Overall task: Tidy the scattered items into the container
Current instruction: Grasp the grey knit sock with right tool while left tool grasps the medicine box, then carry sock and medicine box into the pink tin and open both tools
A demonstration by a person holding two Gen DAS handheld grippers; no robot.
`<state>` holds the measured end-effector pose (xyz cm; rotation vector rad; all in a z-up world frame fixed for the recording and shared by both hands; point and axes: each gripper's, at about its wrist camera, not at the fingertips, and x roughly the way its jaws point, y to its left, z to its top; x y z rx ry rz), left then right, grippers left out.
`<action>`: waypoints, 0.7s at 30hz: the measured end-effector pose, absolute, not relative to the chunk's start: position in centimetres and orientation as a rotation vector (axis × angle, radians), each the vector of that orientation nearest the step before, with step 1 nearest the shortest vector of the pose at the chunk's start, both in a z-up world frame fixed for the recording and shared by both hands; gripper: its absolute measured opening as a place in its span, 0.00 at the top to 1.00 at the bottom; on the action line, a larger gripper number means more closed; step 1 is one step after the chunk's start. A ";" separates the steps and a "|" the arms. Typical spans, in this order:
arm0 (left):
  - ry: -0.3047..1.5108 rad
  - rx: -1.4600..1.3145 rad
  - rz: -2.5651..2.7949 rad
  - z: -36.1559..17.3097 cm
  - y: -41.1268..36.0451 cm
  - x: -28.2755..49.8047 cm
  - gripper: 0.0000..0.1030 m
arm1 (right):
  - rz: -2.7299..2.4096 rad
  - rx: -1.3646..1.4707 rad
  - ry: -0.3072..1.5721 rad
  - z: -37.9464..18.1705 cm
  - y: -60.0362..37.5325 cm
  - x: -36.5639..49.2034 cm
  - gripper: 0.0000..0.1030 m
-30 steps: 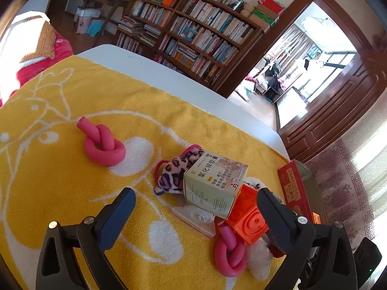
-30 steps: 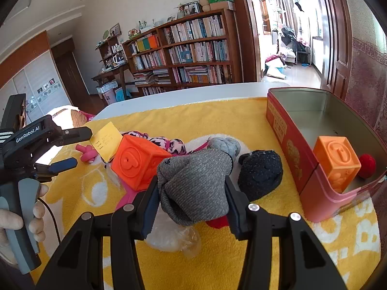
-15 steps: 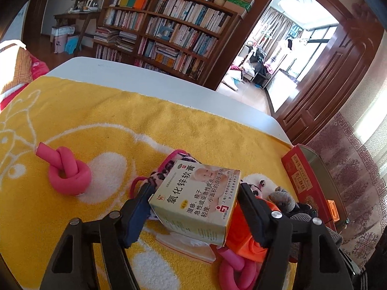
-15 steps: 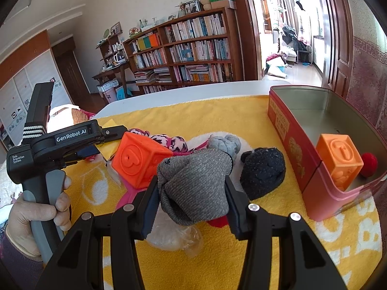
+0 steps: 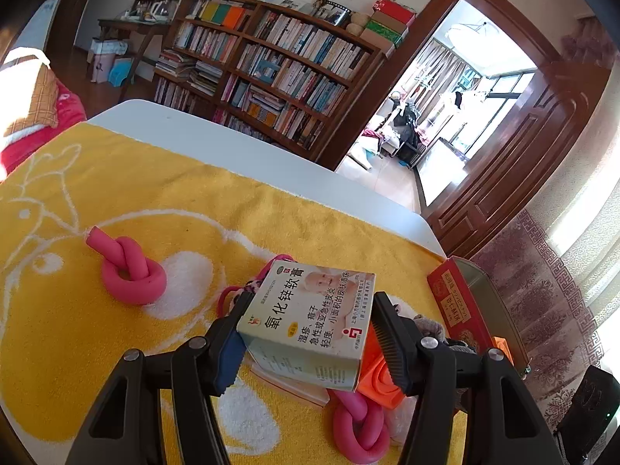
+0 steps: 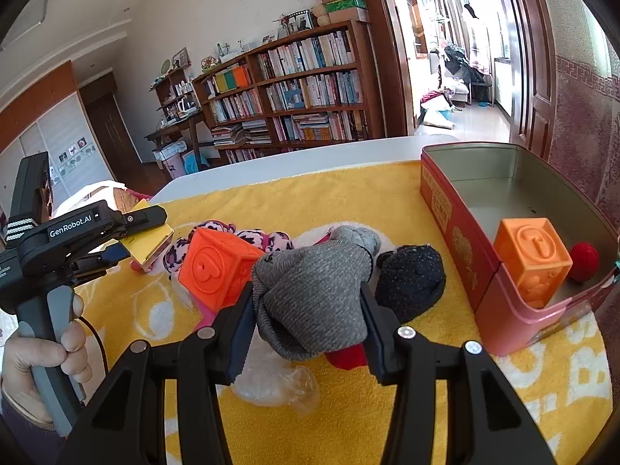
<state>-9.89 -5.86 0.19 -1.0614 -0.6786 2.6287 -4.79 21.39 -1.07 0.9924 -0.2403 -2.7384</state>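
Closing left claw [image 5: 308, 343] — ointment box [image 5: 310, 321] between pads, raised above towel [image 5: 116, 348]

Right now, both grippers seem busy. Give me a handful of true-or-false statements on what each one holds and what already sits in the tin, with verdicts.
1. The left gripper has a printed medicine box between its fingers. True; its jaws are closing on it.
2. The right gripper is shut on the black sock. False: it clamps the grey sock; the black sock lies on the yellow towel.
3. The red tin is empty. False: it holds an orange cube and a red ball.
4. A second orange cube remains on the towel. True.
5. A knotted pink foam tube lies on the towel. True.
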 end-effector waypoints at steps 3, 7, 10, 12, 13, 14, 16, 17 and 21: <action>-0.691 -1.046 2.629 0.6 -6.1 -9.6 0.40 | -2.751 0.976 -0.262 -0.7 21.9 -4.8 0.49; -0.689 -1.027 2.624 1.3 -6.0 -9.3 0.40 | -2.765 0.955 -0.312 -0.1 22.8 -4.7 0.49; -0.667 -1.013 2.619 1.8 -5.5 -9.0 0.40 | -2.789 0.922 -0.367 0.8 24.0 -4.5 0.49; -0.655 -1.008 2.614 2.1 -5.1 -8.9 0.40 | -2.821 0.887 -0.395 1.6 24.9 -4.3 0.49; -0.649 -1.006 2.612 2.2 -4.9 -8.9 0.40 | -2.837 0.869 -0.414 2.0 25.5 -4.1 0.49; -0.644 -1.004 2.610 2.3 -4.7 -8.8 0.40 | -2.854 0.857 -0.435 2.3 26.2 -4.1 0.49; -0.632 -0.999 2.607 2.6 -4.3 -8.7 0.40 | -2.877 0.845 -0.487 2.9 27.7 -4.1 0.49; -0.626 -0.996 2.607 2.7 -4.2 -8.6 0.40 | -2.886 0.843 -0.520 3.1 28.6 -4.1 0.49; -0.615 -0.986 2.601 3.2 -3.6 -8.3 0.40 | -2.963 0.827 -0.598 4.2 32.1 -4.0 0.49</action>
